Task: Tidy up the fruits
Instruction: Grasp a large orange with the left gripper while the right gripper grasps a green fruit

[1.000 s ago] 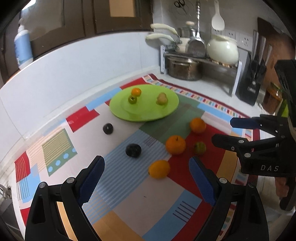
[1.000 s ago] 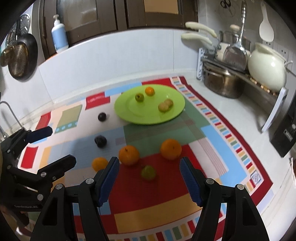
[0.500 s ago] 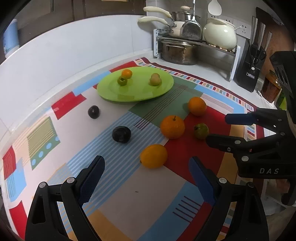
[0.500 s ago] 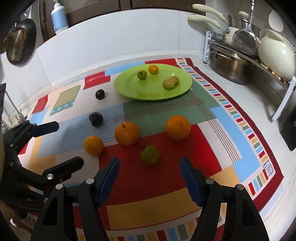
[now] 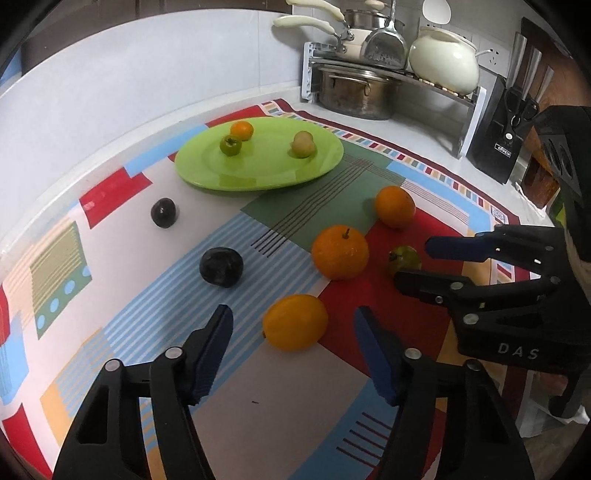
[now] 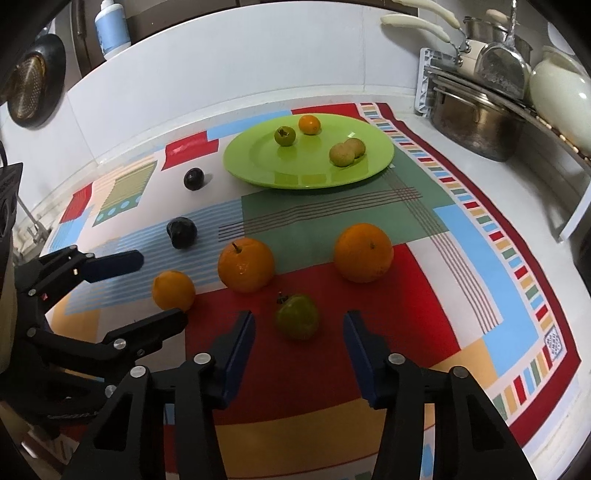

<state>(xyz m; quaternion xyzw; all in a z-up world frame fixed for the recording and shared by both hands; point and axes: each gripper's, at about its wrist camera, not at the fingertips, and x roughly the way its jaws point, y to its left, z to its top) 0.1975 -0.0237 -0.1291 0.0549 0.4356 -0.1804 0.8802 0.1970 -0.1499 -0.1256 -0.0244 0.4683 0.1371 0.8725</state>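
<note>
On a colourful mat lie loose fruits, and behind them stands a green plate [image 5: 258, 177] [image 6: 306, 173] with several small fruits. My left gripper [image 5: 295, 332] [image 6: 162, 288] hangs low over a small orange [image 5: 295, 321] [image 6: 173, 290]. Its jaws are closing with that orange between the tips, apart from both pads. My right gripper [image 6: 298, 325] [image 5: 413, 260] straddles a green fruit [image 6: 297, 315] [image 5: 404, 256] the same way, jaws closing, pads not touching. Two bigger oranges [image 6: 245, 269] [image 6: 364, 253] and two dark plums [image 5: 221, 266] [image 5: 164, 217] lie further back.
A white rack with steel pots and a cream pot [image 5: 443, 61] stands at the back right corner. A black knife block [image 5: 506, 147] is beside it. A white wall runs behind the mat, with a soap bottle [image 6: 110, 29] on its ledge and a hanging pan [image 6: 33, 88].
Both grippers have come down closer to the mat and their jaws have narrowed. The small orange and the green fruit now sit between the respective fingertips. No fruit has moved.
</note>
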